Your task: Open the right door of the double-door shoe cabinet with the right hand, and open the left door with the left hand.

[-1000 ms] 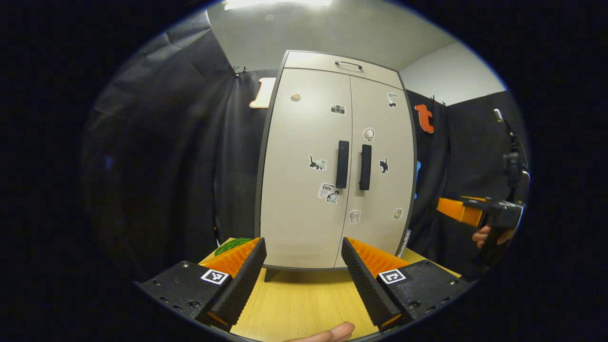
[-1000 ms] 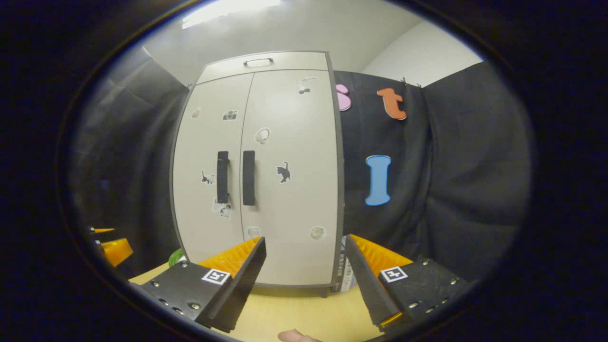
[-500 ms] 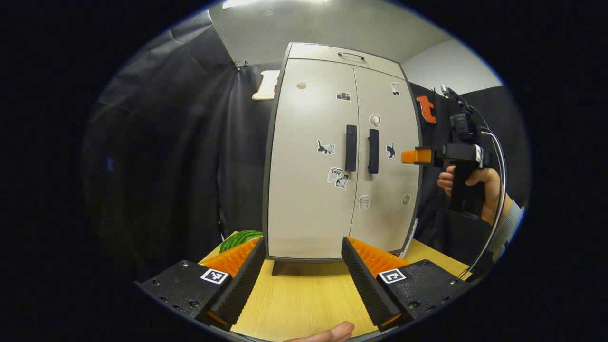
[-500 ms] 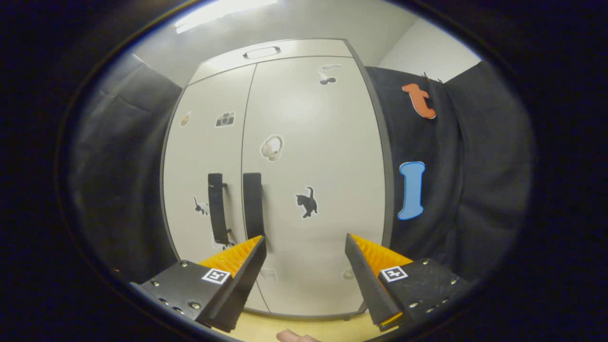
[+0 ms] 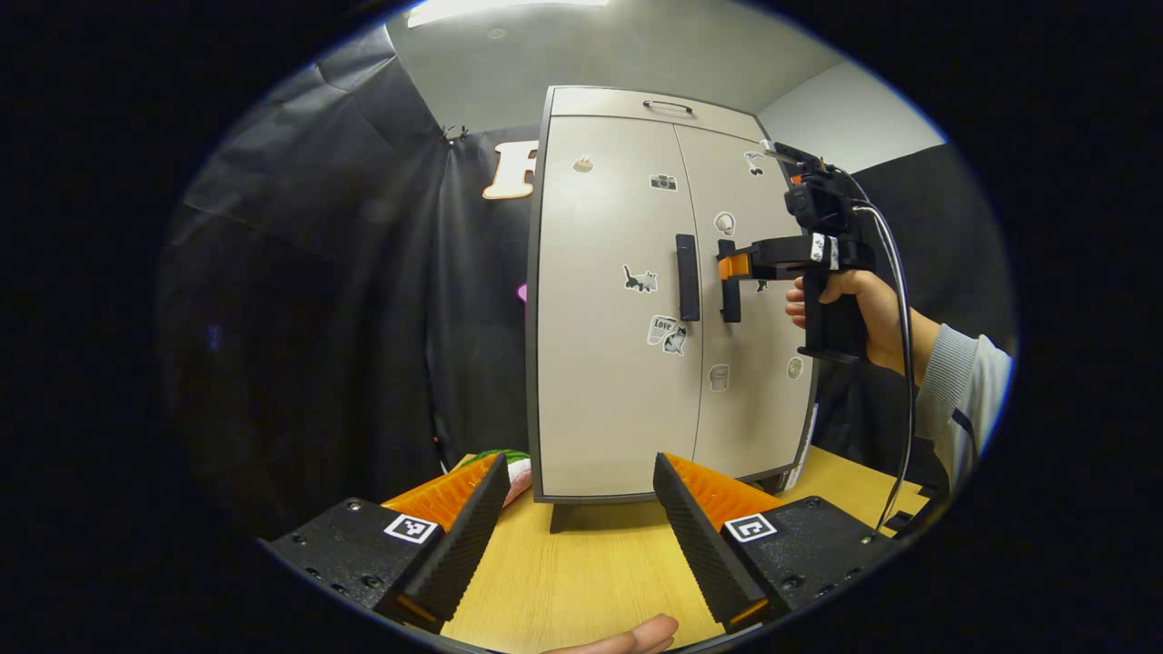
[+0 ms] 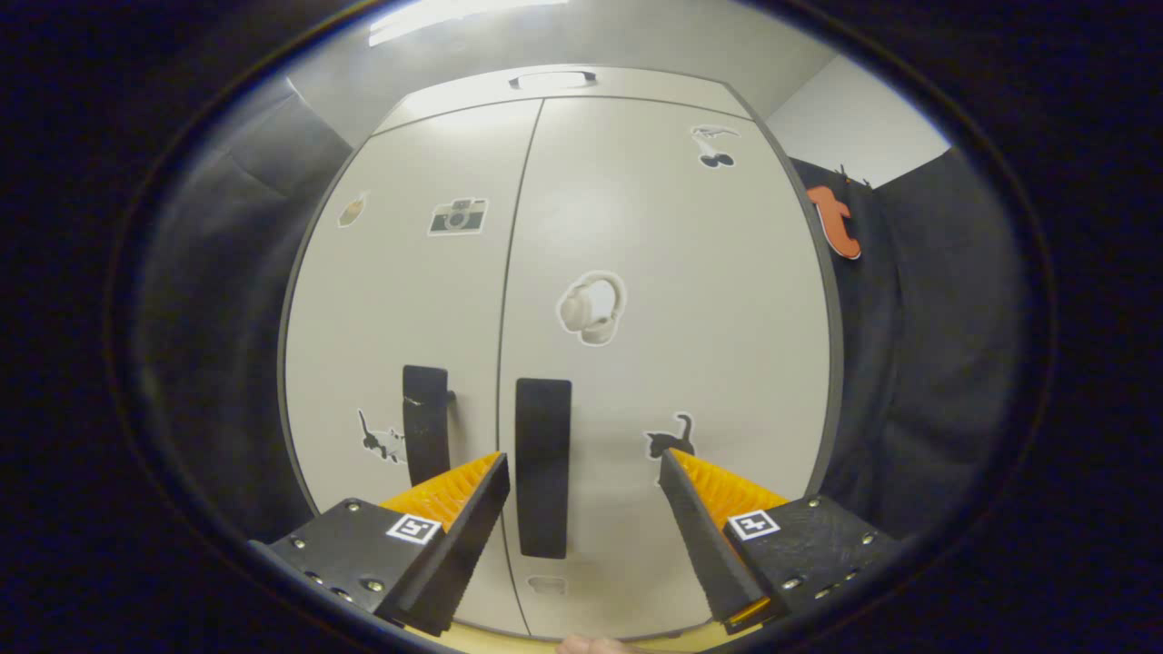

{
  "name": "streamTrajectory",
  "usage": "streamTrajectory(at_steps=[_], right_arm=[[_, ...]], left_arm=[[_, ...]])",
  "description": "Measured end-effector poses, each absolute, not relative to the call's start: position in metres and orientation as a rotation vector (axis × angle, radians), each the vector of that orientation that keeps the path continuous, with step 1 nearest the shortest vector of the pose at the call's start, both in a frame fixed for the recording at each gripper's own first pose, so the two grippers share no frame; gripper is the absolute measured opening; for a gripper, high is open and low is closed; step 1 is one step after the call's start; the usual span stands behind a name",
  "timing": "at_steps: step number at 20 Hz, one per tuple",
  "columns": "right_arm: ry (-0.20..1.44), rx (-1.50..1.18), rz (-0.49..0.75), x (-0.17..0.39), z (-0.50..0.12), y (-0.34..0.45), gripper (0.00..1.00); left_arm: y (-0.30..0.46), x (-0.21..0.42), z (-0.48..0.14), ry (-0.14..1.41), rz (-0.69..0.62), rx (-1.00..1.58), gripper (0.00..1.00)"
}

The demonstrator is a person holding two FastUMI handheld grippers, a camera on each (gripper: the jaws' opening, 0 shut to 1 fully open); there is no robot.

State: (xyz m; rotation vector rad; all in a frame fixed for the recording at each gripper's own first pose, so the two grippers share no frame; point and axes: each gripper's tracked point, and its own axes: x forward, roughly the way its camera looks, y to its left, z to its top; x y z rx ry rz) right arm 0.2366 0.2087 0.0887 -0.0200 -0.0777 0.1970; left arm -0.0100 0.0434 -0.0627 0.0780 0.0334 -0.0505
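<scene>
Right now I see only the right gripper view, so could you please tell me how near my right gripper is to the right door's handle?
Observer: Seen from the side in the left gripper view, the right gripper has its fingertips level with the right handle, jaws open. I cannot tell whether they touch it.
Operator: Thank you. Where is the left gripper?
Observer: The left gripper is open above the wooden table, well short of the left handle.
Operator: Is anything beside the cabinet?
Observer: A green and pink item lies on the table by the left foot of the cabinet.
</scene>
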Motion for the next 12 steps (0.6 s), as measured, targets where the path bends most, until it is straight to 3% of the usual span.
streamTrajectory(at_steps=[5, 7, 9, 11, 12], right_arm=[[-0.024, -0.018, 0.129, 0.256, 0.077, 0.218, 0.99], [-0.027, -0.024, 0.138, 0.253, 0.076, 0.222, 0.86], [-0.011, -0.011, 0.15, 0.26, 0.071, 0.223, 0.24], [0.007, -0.023, 0.167, 0.254, 0.073, 0.222, 0.24], [0.014, -0.006, 0.178, 0.249, 0.074, 0.222, 0.15]], left_arm=[[0.063, -0.006, -0.068, 0.041, -0.023, 0.081, 0.99], [0.067, -0.004, -0.071, 0.047, -0.012, 0.075, 0.99], [0.068, -0.003, -0.073, 0.064, -0.007, 0.071, 0.99], [0.065, -0.005, -0.072, 0.067, -0.006, 0.075, 0.99], [0.064, -0.006, -0.07, 0.061, -0.004, 0.075, 0.99]])
